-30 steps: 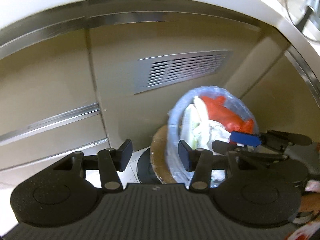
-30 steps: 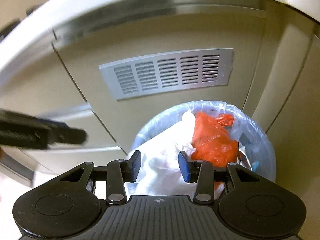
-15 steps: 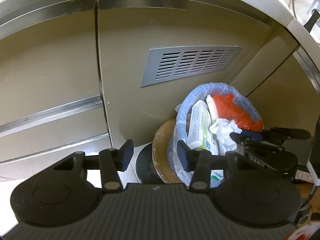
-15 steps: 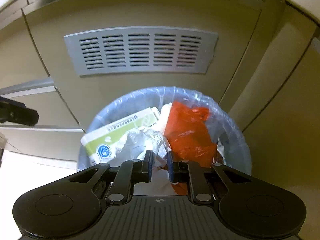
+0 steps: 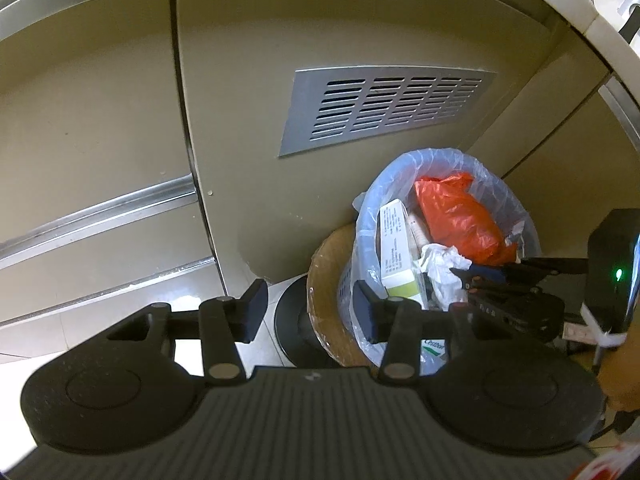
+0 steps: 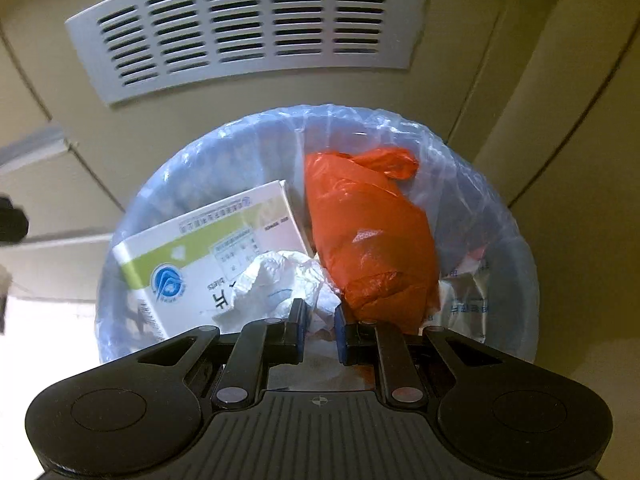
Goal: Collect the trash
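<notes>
A round bin (image 6: 516, 280) lined with a clear bluish bag (image 6: 224, 152) stands on the floor against a beige cabinet. Inside it, a knotted orange plastic bag (image 6: 372, 240) leans upright, a white-and-green carton (image 6: 200, 256) tilts beside it, and crumpled white paper (image 6: 280, 280) lies in front.

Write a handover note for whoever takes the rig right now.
Left gripper: jaws open, empty, beside the bin.
Right gripper: over the bin, jaws have just been closing, now nearly shut at the tissue; I cannot tell whether they grip it.
Things: box, tissue and orange bag all lie in the lined bin by the cabinet.
Done: both grippers are at the bin.
Left: confirm the right grip; the liner is still in the bin, so lifting the trash out probably remains.
</notes>
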Tool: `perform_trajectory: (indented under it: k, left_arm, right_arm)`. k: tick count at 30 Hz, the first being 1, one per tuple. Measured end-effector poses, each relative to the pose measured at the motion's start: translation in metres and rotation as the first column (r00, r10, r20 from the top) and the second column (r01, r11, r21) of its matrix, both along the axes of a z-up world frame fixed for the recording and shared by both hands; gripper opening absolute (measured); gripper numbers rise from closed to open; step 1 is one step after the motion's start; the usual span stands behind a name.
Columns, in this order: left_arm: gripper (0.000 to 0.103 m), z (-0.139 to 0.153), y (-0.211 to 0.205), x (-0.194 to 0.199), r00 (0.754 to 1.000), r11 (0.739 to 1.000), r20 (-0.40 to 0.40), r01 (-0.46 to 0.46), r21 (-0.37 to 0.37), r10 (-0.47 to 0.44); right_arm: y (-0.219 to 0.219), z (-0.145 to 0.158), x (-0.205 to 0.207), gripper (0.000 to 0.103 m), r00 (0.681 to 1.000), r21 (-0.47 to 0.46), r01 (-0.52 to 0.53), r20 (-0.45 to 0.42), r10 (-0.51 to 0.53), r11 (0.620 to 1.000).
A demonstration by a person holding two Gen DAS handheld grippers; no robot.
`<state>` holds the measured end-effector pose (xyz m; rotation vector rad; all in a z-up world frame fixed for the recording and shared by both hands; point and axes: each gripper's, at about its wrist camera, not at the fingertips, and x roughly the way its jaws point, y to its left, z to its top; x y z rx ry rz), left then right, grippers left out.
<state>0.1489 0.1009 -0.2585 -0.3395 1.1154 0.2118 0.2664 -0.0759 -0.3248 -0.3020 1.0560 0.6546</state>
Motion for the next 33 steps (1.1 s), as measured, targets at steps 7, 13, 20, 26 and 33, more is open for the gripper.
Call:
perform_trajectory:
  k: [7, 13, 20, 26, 33]
  left_arm:
    - [0.042, 0.006, -0.005, 0.002, 1.0, 1.0, 0.014, 0.005, 0.002, -0.005]
    - [0.042, 0.023, -0.018, 0.003, 0.999, 1.0, 0.033, 0.017, 0.017, -0.018]
    - [0.043, 0.057, -0.037, -0.003, 0.998, 0.999, 0.06, 0.019, 0.036, -0.021]
    - [0.043, 0.1, -0.055, -0.02, 0.994, 0.998, 0.105, 0.0, 0.069, -0.007]
    - [0.05, 0.15, -0.076, -0.046, 0.989, 0.994, 0.139, 0.038, 0.103, -0.053]
  right_arm:
    - [-0.012, 0.022, -0.003, 0.017, 1.0, 0.08, 0.016, -0.007, -0.016, 0.997]
    - [-0.039, 0.055, -0.013, 0.042, 0.996, 0.197, 0.087, -0.032, -0.082, 0.976]
    - [-0.072, 0.099, -0.028, 0.062, 0.989, 0.28, 0.148, -0.069, -0.134, 0.948]
    - [-0.103, 0.134, -0.046, 0.068, 0.982, 0.325, 0.176, -0.12, -0.144, 0.929]
    - [-0.141, 0.183, -0.071, 0.068, 0.977, 0.35, 0.213, -0.096, -0.191, 0.912]
